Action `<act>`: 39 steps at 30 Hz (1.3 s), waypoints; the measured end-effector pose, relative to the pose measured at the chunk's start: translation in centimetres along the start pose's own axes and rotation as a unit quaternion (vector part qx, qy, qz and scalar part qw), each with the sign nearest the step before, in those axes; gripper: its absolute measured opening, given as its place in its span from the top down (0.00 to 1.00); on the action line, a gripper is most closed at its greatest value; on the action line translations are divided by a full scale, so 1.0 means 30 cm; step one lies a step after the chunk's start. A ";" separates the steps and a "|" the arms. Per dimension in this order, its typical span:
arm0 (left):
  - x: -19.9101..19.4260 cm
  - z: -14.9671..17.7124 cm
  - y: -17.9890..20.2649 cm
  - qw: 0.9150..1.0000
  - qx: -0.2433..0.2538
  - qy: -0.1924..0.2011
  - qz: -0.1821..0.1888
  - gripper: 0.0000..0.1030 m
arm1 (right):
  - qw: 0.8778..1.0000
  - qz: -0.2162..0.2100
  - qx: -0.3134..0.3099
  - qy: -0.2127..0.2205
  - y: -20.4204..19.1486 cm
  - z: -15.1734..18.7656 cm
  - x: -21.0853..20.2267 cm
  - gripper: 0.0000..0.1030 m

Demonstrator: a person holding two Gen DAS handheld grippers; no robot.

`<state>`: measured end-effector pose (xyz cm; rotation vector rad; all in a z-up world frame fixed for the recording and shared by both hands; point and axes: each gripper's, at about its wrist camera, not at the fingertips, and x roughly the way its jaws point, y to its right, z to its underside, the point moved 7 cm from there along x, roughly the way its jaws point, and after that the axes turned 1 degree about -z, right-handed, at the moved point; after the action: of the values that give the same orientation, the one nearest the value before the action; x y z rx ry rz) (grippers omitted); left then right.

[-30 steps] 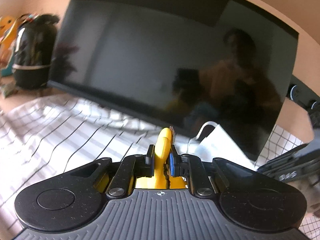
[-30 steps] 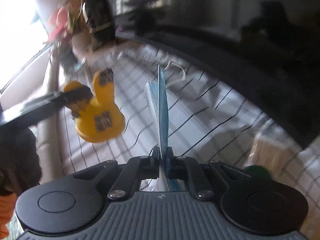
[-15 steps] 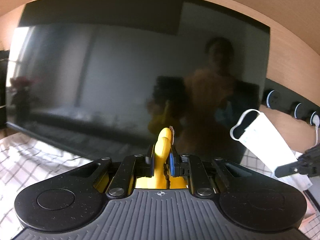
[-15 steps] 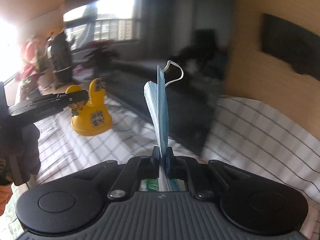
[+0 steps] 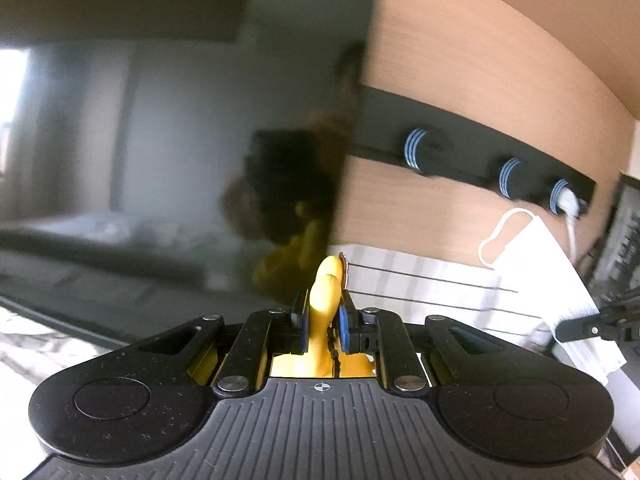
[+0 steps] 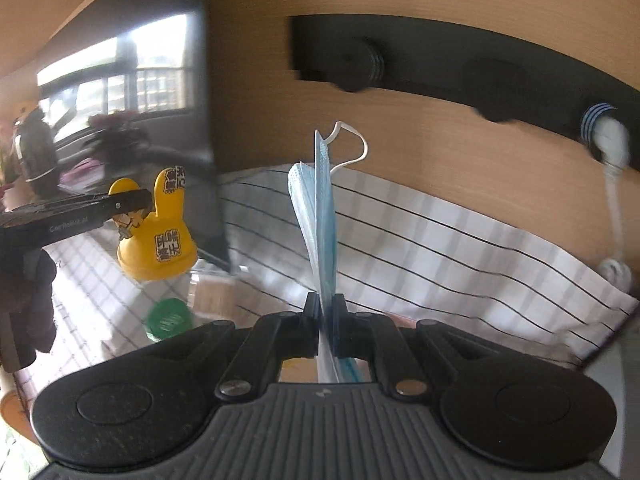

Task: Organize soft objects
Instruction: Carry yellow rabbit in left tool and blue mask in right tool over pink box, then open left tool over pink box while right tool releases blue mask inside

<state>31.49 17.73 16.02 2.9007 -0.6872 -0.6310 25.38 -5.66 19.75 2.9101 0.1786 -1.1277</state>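
Nearest to me, the right gripper has its fingers pressed together on the lower edge of a folded blue face mask. The mask stands up edge-on between the pads, its white ear loop curling free at the top. I'd judge it almost weightless and limp; it keeps its shape only because the pleats are folded double, and the loop is the natural part to slip over something.

The left gripper is pinching a yellow rabbit-shaped toy by one ear, with the body hanging below the pads in the right wrist view. It looks like soft rubber or vinyl, light, a bit squashy, and likely to swing from so narrow a hold.

Both things are carried in the air above the desk's checked cloth, near its back edge.

Beyond, on the wooden wall, runs a black peg rail; the far peg already has a white cord hanging from it. To the left stands a dark screen.
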 end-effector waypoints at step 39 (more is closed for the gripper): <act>0.282 0.428 0.694 0.980 -0.039 -0.167 0.102 0.77 | 0.973 -0.010 0.207 -0.099 0.557 0.423 0.315 0.94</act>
<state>24.54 -4.63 5.01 2.6284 -0.9579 -1.1017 25.66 -22.00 3.55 3.1101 -0.0359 -1.6263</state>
